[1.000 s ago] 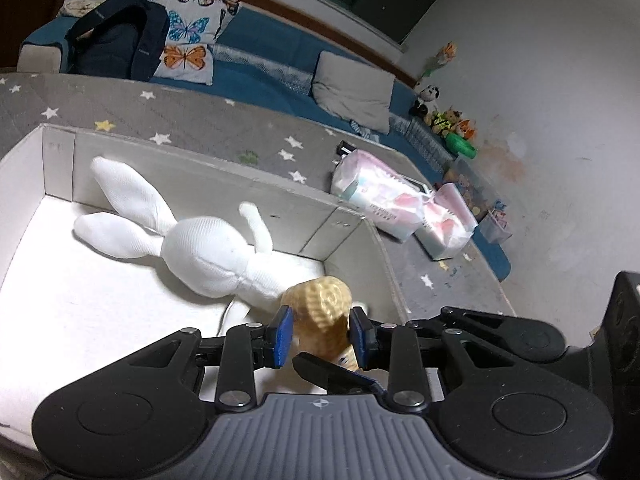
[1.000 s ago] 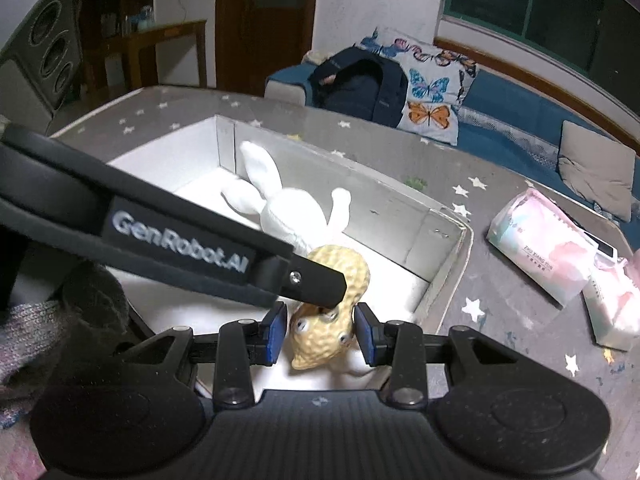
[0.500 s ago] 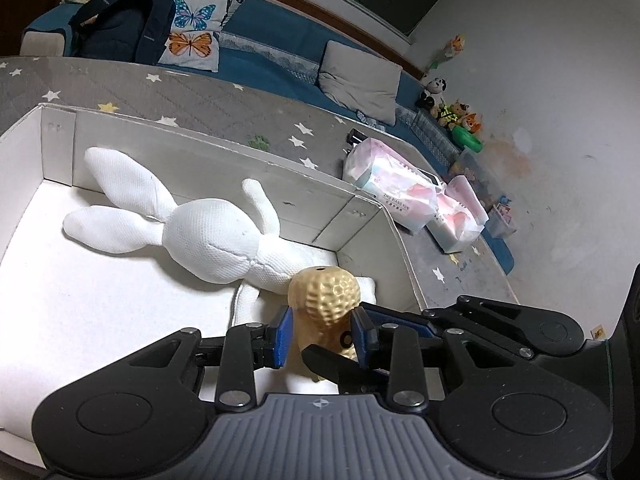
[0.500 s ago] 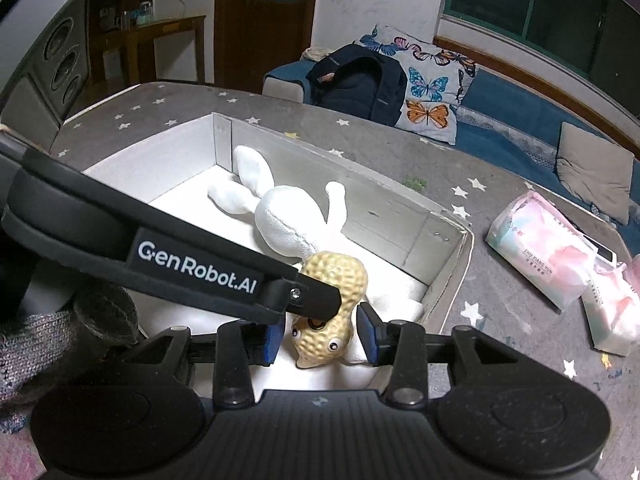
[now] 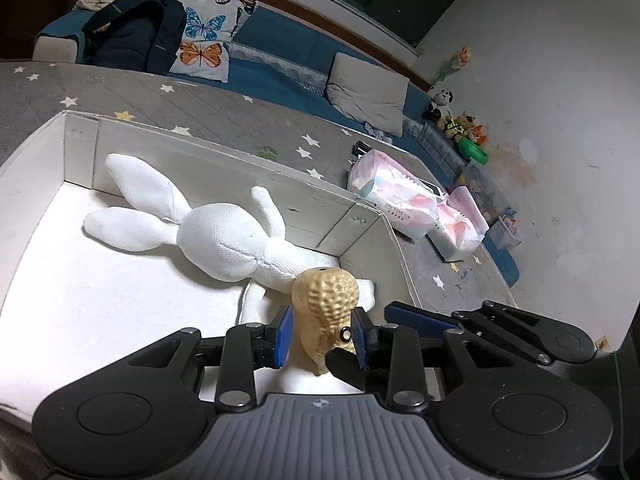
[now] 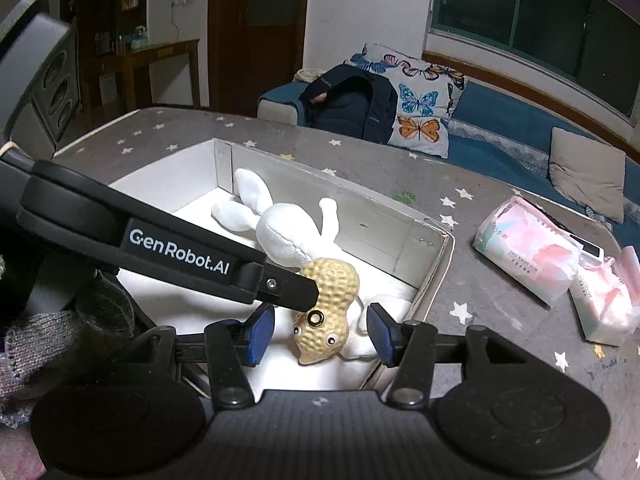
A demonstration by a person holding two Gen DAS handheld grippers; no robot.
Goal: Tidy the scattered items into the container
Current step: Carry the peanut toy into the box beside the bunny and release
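Note:
A tan peanut-shaped toy with googly eyes (image 5: 325, 308) (image 6: 326, 304) is inside the white box (image 5: 80, 144) (image 6: 434, 264), low over its floor near the right corner. My left gripper (image 5: 321, 335) is shut on the peanut toy, its blue pads on both sides. My right gripper (image 6: 318, 332) is open, its pads apart on either side of the toy without touching it. A white plush rabbit (image 5: 208, 236) (image 6: 286, 236) lies in the box just behind the peanut.
Two pink tissue packs (image 6: 528, 248) (image 5: 394, 200) lie on the grey star-patterned surface (image 6: 480, 300) right of the box. A blue sofa with butterfly cushions (image 6: 420, 108) and a dark backpack (image 6: 352, 108) stands behind.
My right gripper has opened and let go of the peanut toy. The left gripper keeps its hold on it, and the toy has come lower in the box.

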